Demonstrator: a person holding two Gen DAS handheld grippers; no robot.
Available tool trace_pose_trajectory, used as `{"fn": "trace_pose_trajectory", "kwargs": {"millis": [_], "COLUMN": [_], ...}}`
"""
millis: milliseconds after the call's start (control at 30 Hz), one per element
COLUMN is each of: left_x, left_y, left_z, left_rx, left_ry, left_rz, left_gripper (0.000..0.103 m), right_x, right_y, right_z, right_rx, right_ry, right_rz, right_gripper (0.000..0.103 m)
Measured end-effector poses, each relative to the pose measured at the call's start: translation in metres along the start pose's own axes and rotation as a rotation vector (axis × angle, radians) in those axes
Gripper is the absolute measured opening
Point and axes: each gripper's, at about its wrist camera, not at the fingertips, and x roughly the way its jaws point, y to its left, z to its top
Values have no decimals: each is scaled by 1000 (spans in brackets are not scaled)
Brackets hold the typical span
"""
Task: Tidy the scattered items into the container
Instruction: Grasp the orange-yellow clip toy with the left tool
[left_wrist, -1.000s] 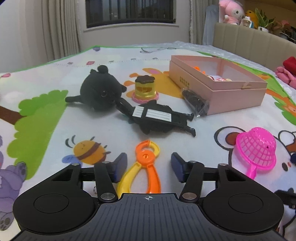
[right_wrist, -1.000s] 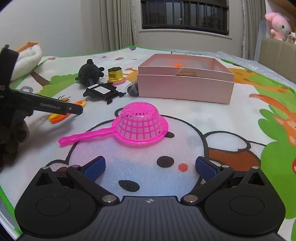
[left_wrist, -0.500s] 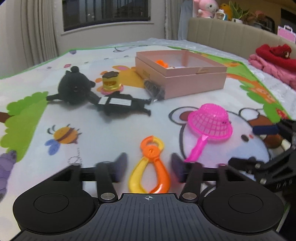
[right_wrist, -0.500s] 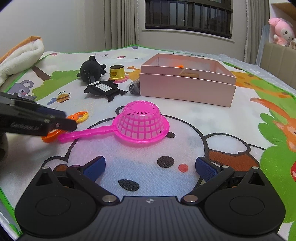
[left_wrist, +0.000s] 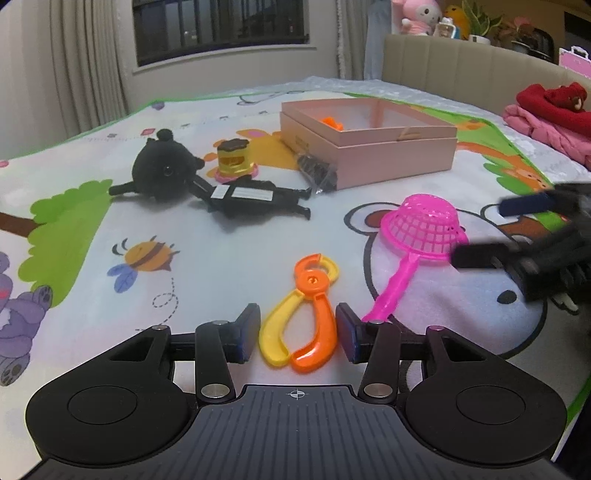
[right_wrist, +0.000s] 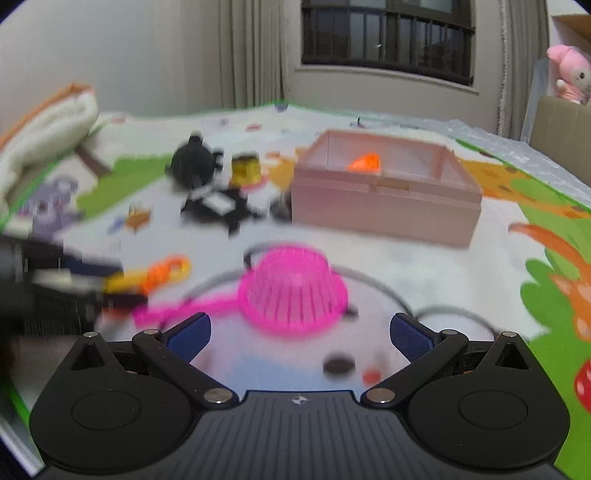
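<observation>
Yellow-and-orange plastic: toy tongs (left_wrist: 303, 314) lie at 6 o'clock on our play mat (left_wrist: 229, 251), their handles between the pads of our left gripper (left_wrist: 298, 332). We judge it clenched on them; the pads flank the handles closely, though actual contact is hard to confirm.

Pink plastic: a strainer (left_wrist: 421, 229) sits dome-up at 3 o'clock of the tongs, handle trailing toward us. Our right gripper (right_wrist: 298, 338) stands released, jaws wide, the strainer (right_wrist: 293, 291) just ahead of them; we take it for the next pick.

Black items at 11 o'clock: a flat tagged toy (left_wrist: 251, 197) and a round plush (left_wrist: 162, 171), with a yellow pot (left_wrist: 236, 158) beside.

Pink card: the container (left_wrist: 369, 144) at 1 o'clock, open-topped for dropping, an orange piece (left_wrist: 332, 122) already inside.
</observation>
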Motion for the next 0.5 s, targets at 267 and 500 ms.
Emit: {"fn": "trace_pose_trajectory", "kwargs": {"millis": [267, 500], "left_x": [-13, -16], "left_y": [-7, -27], "left_z": [5, 15], "left_rx": [-3, 27], "left_ry": [-25, -47], "left_rz": [-12, -44], "left_gripper": [50, 50], "right_x": [40, 16], "right_y": [0, -13], "right_z": [12, 13], "right_rx": [9, -29], "right_ry": [70, 47], "right_rz": [20, 20], "right_gripper": [82, 62]}}
